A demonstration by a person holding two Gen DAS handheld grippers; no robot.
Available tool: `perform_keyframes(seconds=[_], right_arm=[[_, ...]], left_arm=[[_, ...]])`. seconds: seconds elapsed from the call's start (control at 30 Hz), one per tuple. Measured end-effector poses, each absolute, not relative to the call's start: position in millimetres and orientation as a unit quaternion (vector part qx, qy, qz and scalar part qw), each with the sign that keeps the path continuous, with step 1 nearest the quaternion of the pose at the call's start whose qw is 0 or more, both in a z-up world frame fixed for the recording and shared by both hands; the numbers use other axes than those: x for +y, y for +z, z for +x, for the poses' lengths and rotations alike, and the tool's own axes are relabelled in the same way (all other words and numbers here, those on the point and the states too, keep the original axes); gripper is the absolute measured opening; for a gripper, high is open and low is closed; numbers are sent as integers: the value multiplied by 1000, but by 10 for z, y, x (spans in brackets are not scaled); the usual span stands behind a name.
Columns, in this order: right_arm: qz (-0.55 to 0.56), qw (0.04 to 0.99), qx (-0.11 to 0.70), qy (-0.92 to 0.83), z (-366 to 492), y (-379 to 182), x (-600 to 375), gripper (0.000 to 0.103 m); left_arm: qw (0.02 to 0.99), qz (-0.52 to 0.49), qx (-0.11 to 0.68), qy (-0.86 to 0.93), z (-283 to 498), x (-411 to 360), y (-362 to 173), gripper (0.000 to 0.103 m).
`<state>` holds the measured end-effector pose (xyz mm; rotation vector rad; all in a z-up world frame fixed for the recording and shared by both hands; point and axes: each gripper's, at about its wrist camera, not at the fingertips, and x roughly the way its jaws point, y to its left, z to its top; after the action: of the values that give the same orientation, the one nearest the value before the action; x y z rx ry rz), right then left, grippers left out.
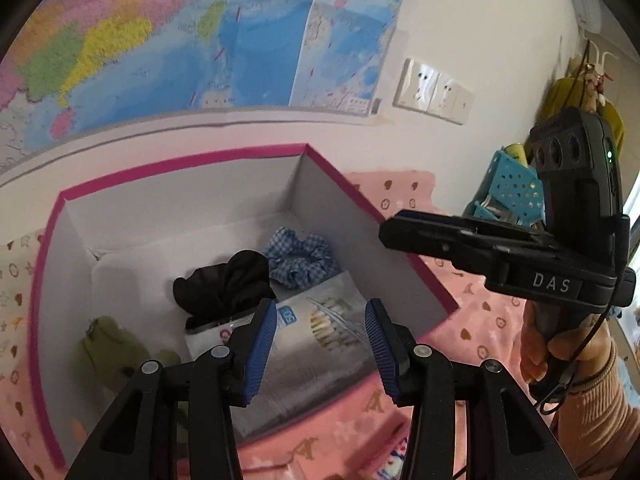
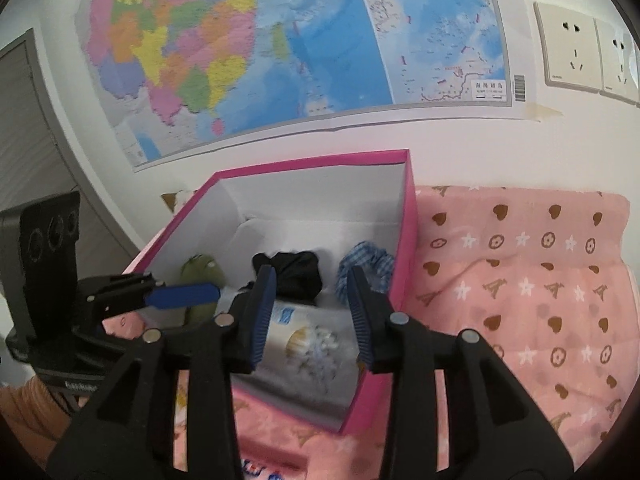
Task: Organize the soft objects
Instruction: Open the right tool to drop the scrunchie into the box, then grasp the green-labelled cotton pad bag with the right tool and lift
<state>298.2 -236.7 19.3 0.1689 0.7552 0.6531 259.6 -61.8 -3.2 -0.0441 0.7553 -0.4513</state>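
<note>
Four soft items lie inside one open pink-rimmed white cardboard box [image 1: 188,162] on a pink blanket printed with hearts, stars and towers [image 2: 520,280]: one blue gingham fabric scrunchie [image 1: 300,258], one bundle of black cloth [image 1: 224,284], one olive-green plush toy [image 1: 112,344] and one white plastic-wrapped soft pack [image 1: 316,336] whose print is too blurred to read. Both tools hover over the box, the left hand-held gripper [image 1: 320,346] and the right hand-held gripper [image 2: 312,316] each with blue pads spread apart and grasping nothing. The right tool's body reads "DAS", and one wall map [image 2: 280,40] hangs beside two wall sockets [image 2: 588,52].
</note>
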Motion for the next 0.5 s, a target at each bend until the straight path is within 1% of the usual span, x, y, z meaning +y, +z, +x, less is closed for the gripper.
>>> perform_keyframes(seconds=[0.07,0.2,0.33,0.5], right_arm=[[77,874,354,324,2848,240,-2378,40],[76,869,342,348,2579,308,-2424,48],[81,860,342,371,2317,284,-2496,50],[94,837,374,389,2012,30,-2545,50]], left_arm=[[908,-20,354,-225,2469,-619,34,47],[912,-14,331,-241,2186,-619,152,47],[913,-13,318,-255,1909,-581,169,54],[903,-20,329,-274,1652,-551,44,54]])
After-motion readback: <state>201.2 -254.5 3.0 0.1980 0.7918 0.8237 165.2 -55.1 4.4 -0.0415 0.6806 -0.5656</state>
